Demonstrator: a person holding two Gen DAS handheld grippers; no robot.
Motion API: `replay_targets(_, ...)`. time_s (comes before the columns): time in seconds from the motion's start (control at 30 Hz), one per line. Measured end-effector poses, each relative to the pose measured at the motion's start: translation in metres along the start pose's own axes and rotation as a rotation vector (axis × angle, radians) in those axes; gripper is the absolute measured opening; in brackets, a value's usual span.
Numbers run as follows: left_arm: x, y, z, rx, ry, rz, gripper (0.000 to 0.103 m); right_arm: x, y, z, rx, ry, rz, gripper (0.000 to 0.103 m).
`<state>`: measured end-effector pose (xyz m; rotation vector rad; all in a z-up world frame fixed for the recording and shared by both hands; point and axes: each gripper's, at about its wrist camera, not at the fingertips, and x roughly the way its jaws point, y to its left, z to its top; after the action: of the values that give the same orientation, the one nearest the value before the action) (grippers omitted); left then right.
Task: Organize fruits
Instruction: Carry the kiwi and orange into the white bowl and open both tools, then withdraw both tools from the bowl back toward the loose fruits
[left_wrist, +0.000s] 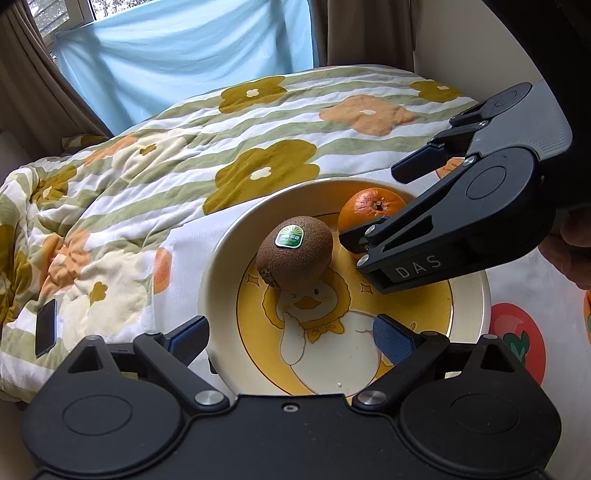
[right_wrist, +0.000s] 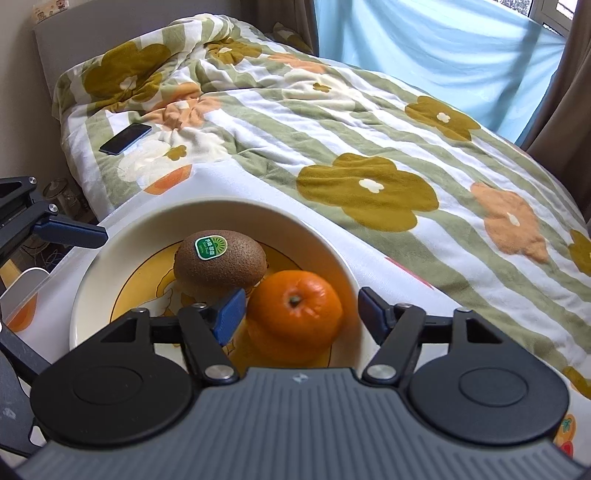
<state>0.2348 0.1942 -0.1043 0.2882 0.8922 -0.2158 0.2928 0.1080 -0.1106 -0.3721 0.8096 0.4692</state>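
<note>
A cream plate with a yellow duck picture (left_wrist: 221, 258) (right_wrist: 110, 258) holds a brown kiwi with a green sticker (left_wrist: 294, 251) (right_wrist: 219, 260) and an orange (left_wrist: 365, 208) (right_wrist: 295, 314) lying side by side. My left gripper (left_wrist: 291, 339) is open and empty over the plate's near edge, short of the kiwi. My right gripper (right_wrist: 301, 314) is open, its blue pads on either side of the orange without touching it. It also shows in the left wrist view (left_wrist: 373, 203), reaching in from the right.
The plate sits on a white cloth with fruit prints (left_wrist: 517, 332) next to a bed with a flowered quilt (left_wrist: 258, 140) (right_wrist: 369, 147). A dark phone (left_wrist: 46, 326) (right_wrist: 125, 138) lies on the quilt. A blue curtain (left_wrist: 184, 48) hangs behind.
</note>
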Motion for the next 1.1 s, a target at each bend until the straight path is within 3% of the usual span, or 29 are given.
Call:
replay_targets(0.07, -0.001, 0.001, -0.001, -0.009, 0.006, 0.004, 0.098, -0.004, -0.002, -0.001, 0.0, -0.01, -0.045, 0.1)
replay_targets(0.23, -0.008, 0.0, 0.0, -0.042, 0.004, 0.0, 0.098, -0.016, -0.019, -0.008, 0.114, -0.002, -0.036, 0.1)
replay_targets(0.43, -0.023, -0.006, 0.007, -0.042, -0.025, 0.021, 0.098, -0.044, -0.022, -0.012, 0.142, -0.012, -0.086, 0.1)
replay_targets(0.63, -0.054, -0.016, 0.016, -0.065, -0.069, 0.063, 0.098, -0.085, -0.031, -0.021, 0.197, -0.035, -0.072, 0.103)
replay_targets(0.87, -0.094, -0.045, 0.01, -0.11, -0.106, 0.109, 0.099, -0.138, -0.041, -0.053, 0.274, -0.084, -0.067, 0.103)
replay_targets(1.1, -0.137, -0.094, -0.006, -0.146, -0.127, 0.137, 0.1, -0.197, -0.056, -0.103, 0.314, -0.103, -0.118, 0.103)
